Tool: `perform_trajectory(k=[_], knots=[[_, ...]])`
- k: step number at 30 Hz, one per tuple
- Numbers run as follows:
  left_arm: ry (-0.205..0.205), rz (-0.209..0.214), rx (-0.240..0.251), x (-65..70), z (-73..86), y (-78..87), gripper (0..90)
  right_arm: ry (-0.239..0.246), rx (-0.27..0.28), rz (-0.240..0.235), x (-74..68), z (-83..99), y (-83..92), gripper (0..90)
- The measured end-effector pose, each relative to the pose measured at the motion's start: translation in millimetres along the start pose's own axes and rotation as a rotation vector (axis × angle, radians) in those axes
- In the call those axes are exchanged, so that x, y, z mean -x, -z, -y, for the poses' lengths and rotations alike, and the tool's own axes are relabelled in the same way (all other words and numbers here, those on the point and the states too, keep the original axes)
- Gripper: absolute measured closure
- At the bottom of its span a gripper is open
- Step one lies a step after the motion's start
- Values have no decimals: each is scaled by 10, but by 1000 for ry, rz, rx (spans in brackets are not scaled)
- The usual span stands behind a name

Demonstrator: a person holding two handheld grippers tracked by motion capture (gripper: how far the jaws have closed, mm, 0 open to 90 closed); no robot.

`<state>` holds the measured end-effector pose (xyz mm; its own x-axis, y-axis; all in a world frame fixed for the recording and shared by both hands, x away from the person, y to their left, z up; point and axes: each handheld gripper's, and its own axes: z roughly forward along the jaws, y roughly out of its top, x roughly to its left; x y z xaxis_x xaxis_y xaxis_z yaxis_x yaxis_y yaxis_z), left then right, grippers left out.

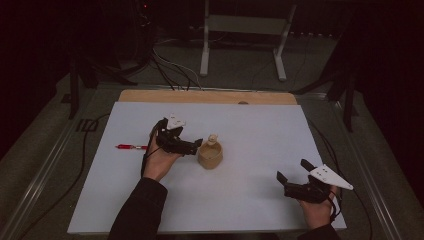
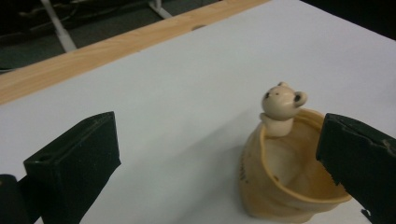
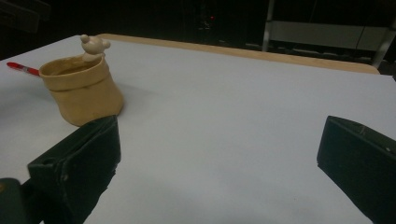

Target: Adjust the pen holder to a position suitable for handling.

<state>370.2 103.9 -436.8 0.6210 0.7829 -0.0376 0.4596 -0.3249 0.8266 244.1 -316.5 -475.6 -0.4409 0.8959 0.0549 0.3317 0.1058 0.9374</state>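
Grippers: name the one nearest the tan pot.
The left gripper, beside the tan pot with its bear figure; its jaws stand open. The right gripper sits far off near the table's front corner.

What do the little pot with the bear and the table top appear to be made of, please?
Pot: probably glazed ceramic, tan, with a smooth soft sheen inside and a moulded cream bear on its rim; resin is possible. Table top: a matte white sheet, maybe plastic or laminate, over a wooden board with visible grain.
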Motion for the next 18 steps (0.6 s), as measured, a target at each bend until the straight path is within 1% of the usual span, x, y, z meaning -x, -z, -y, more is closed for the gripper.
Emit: perform_trajectory(k=[4,6,13,14,15,18], knots=[[2,-25,19,-84,-1,103,1,0,-2,0,1,2,-1,2],[7,-30,23,-121,0,140,1,0,0,0,0,1,-1,2],[17,-80,33,-289,10,293,1,0,0,1,1,2,-2,2],[17,-80,33,-289,10,293,1,0,0,1,1,2,-2,2],[17,-91,34,-335,15,328,1,0,-1,1,1,3,-3,2],[22,-105,35,-394,25,359,1,0,0,1,3,3,-2,2]])
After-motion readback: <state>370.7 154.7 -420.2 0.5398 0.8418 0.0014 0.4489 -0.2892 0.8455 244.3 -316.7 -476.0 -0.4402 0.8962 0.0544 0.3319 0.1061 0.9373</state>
